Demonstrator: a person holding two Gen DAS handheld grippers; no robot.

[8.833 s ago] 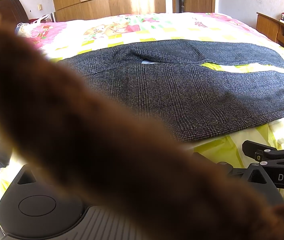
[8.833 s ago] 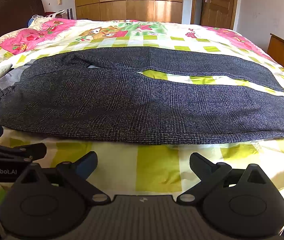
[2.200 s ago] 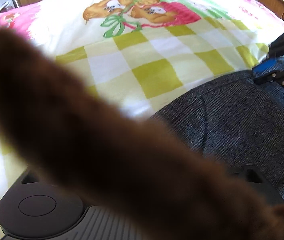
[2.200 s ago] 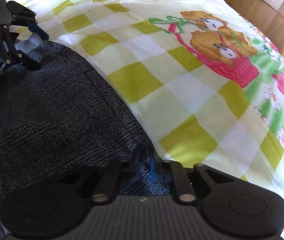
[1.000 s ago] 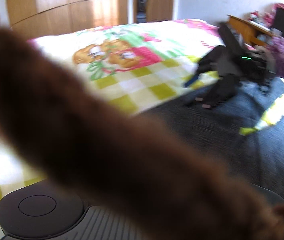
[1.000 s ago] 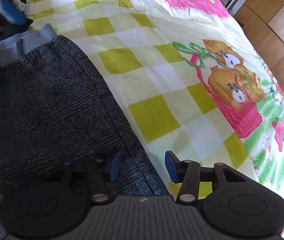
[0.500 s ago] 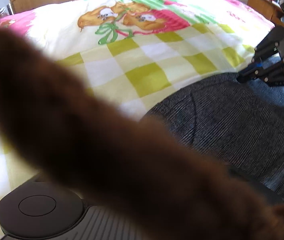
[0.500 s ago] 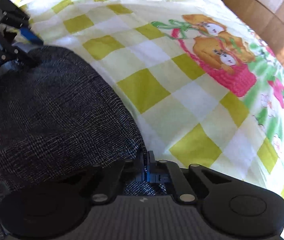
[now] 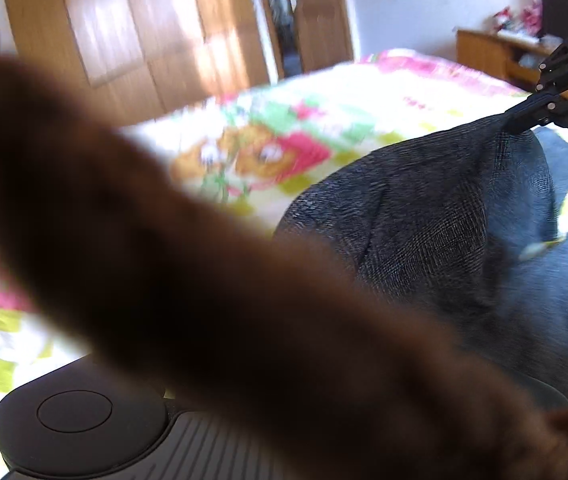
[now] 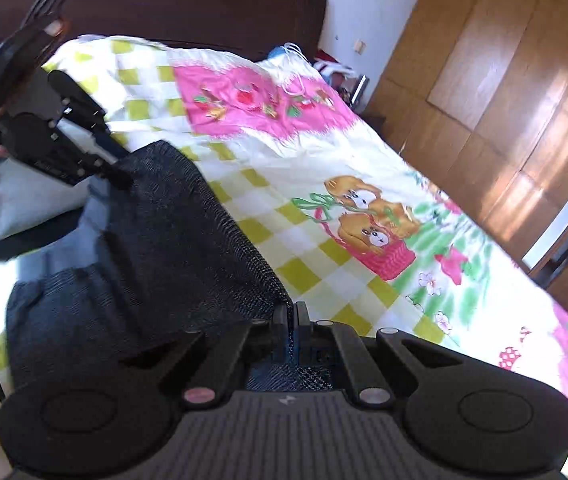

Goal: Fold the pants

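The dark grey checked pants (image 10: 172,248) hang in a raised fold above the bed. My right gripper (image 10: 290,320) is shut on the near end of that fold's edge, cloth pinched between its pads. At the far end, my left gripper (image 10: 118,164) has its jaws closing with the cloth between them, and the fabric rises up to its tips. In the left wrist view the pants (image 9: 444,220) fill the right side and the right gripper (image 9: 514,122) pinches their upper corner. A blurred brown fuzzy band (image 9: 204,300) hides the left gripper's own fingers there.
The bed quilt (image 10: 364,168), yellow-checked with cartoon bears, spreads to the right of the pants. A dark headboard (image 10: 164,0) and a white pillow (image 10: 24,200) lie beyond the left gripper. Wooden wardrobe doors (image 10: 504,100) and a bedside cabinet (image 9: 484,52) line the room.
The right gripper went from open beside the pants' edge to shut on it. Both grippers then rose, lifting the fold off the quilt.
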